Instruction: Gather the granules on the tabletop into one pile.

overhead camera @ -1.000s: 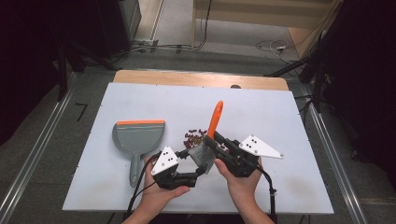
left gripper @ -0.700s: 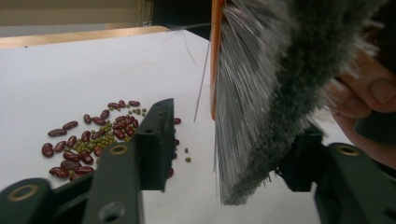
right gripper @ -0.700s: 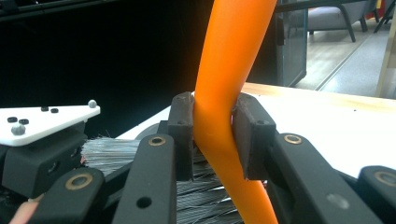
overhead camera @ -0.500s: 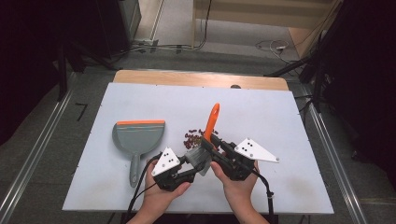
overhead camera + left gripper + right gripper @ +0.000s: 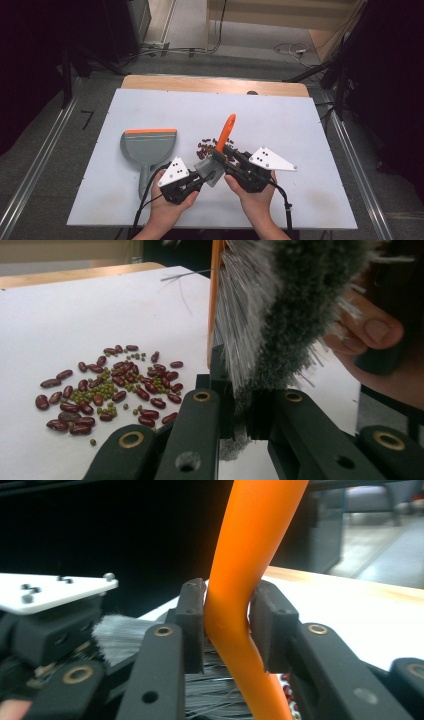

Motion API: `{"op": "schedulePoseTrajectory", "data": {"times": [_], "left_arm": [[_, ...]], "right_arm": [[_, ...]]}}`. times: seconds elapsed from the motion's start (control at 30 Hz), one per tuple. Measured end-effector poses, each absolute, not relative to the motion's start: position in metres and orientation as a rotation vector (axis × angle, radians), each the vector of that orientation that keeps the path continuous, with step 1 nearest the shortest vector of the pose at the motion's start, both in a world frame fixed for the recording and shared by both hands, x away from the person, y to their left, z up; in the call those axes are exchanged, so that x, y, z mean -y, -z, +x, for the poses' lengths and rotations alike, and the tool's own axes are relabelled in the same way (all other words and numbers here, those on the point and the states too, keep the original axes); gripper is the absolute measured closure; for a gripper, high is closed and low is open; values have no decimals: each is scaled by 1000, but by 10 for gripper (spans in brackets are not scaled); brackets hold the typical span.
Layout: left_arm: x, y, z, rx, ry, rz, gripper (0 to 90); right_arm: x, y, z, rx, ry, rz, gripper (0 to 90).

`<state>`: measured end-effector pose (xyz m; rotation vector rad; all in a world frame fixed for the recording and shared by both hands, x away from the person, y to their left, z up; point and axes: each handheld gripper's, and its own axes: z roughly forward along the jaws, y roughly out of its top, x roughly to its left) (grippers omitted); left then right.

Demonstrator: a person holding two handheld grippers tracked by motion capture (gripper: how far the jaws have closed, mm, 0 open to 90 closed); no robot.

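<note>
A hand brush with an orange handle (image 5: pixel 226 131) and grey bristles (image 5: pixel 211 173) stands tilted over the white table, between my two grippers. My left gripper (image 5: pixel 202 176) has just been closing and is shut on the bristle head (image 5: pixel 280 315), seen close in the left gripper view (image 5: pixel 240 415). My right gripper (image 5: pixel 220 153) grips the handle (image 5: pixel 240 605) low down, its pads (image 5: pixel 192 625) on either side and still touching it. Its jaws have just been opening slightly. A pile of red and green beans (image 5: pixel 205 147) lies just beyond the brush.
A grey dustpan (image 5: pixel 148 147) with an orange lip lies flat to the left, its handle toward the person. The beans (image 5: pixel 110 390) spread left of the bristles. The person's other thumb (image 5: pixel 370 330) is close on the right. A wooden strip (image 5: pixel 215 85) edges the table's far side.
My left gripper's jaws came together on the brush's bristle head. The brush and right gripper shifted slightly left and the handle stands more upright.
</note>
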<state>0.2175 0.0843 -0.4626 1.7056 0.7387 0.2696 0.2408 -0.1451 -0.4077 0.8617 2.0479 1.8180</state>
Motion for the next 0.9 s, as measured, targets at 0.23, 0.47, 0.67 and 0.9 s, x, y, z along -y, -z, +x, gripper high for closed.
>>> {"op": "schedulePoseTrajectory", "data": {"times": [0.23,0.47,0.67,0.9], "left_arm": [[-111,457,225,-697,-211,1659,857],[-116,453,225,-587,-142,1671,856],[-116,450,223,-457,-66,1695,856],[-116,449,223,-388,12,1688,856]], "right_arm": [[159,403,256,-2196,-1879,712,516],[164,404,263,-2287,-1965,597,510],[161,408,265,-2351,-2022,523,511],[158,410,264,-2430,-2086,425,558]]}}
